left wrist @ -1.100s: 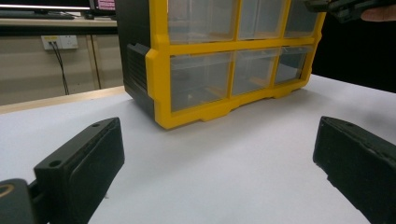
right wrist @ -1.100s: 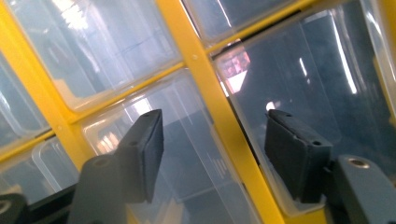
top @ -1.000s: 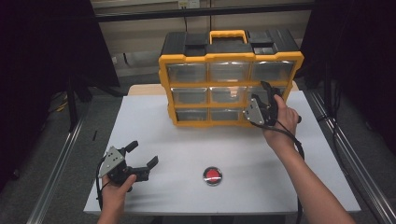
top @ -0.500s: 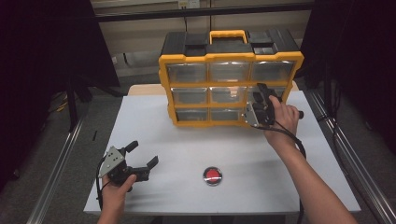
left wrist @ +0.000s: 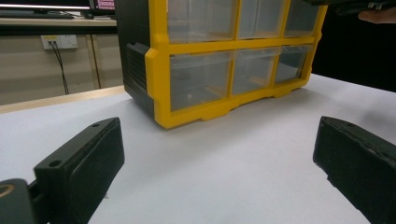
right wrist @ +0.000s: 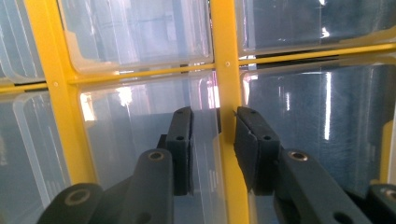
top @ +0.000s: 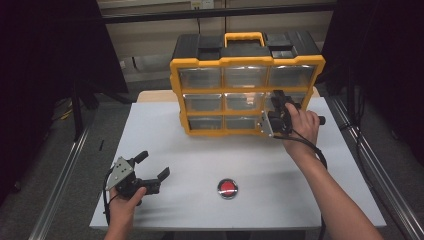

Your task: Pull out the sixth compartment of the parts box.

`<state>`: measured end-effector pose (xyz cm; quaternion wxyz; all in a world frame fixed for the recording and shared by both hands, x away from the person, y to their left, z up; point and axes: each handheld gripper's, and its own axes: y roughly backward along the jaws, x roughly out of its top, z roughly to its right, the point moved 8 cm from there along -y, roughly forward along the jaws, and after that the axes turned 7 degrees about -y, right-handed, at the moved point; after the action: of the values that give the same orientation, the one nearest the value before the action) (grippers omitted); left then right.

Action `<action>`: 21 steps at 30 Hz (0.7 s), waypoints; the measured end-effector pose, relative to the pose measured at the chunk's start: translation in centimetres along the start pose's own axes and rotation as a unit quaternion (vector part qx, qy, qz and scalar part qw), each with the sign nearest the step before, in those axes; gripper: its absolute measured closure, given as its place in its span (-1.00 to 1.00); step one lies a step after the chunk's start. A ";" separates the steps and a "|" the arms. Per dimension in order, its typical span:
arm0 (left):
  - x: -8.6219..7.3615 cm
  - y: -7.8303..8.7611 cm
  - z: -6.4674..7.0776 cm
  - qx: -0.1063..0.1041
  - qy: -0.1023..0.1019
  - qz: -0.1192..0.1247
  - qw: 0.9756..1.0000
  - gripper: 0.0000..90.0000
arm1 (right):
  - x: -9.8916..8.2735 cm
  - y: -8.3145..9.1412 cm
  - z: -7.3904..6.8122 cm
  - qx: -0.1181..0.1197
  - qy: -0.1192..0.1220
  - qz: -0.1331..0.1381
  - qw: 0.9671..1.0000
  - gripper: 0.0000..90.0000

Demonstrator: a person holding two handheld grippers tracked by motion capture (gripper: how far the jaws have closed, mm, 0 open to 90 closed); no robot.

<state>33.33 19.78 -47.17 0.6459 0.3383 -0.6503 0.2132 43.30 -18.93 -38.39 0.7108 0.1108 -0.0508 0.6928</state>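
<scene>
My right gripper (top: 276, 111), held level against the lower right of the yellow drawer cabinet (top: 246, 65) at the table's (top: 200, 150) far edge, has just been closing around a drawer's edge, while my left gripper (top: 150, 167) rests wide apart near me.

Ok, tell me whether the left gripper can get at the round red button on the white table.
Probably yes: the left gripper has open fingers, and bare white table lies between it and the round red button.
</scene>
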 end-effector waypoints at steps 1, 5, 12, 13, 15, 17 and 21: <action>0.0 0.0 0.0 0.000 0.000 0.000 1.000 -0.95 | -0.1 0.0 -0.2 0.002 -0.003 -0.002 1.000 0.56; 0.0 0.0 0.0 0.001 -0.002 0.001 1.000 -0.95 | -0.1 0.0 -0.2 -0.002 0.001 -0.005 1.000 0.60; 0.0 0.0 0.0 0.000 0.000 0.000 1.000 -0.95 | -0.1 0.2 -0.2 0.010 0.027 -0.009 1.000 0.77; 0.0 0.0 0.0 0.000 0.000 0.000 1.000 -0.95 | -0.1 0.2 -0.3 0.010 0.025 -0.008 1.000 0.78; 0.0 0.0 0.0 -0.004 0.000 0.002 1.000 -0.95 | -0.2 0.4 -0.5 0.014 0.020 -0.013 1.000 0.82; 0.0 0.0 0.0 -0.004 0.000 0.002 1.000 -0.95 | -0.2 0.5 -0.5 0.015 0.025 -0.009 1.000 0.83; 0.0 0.0 0.0 -0.004 -0.001 0.002 1.000 -0.95 | -0.1 0.7 -0.4 0.016 0.031 -0.013 0.999 0.85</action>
<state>33.29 19.77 -47.13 0.6459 0.3352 -0.6525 0.2114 42.52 -18.95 -38.76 0.7192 0.1009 -0.0162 0.6872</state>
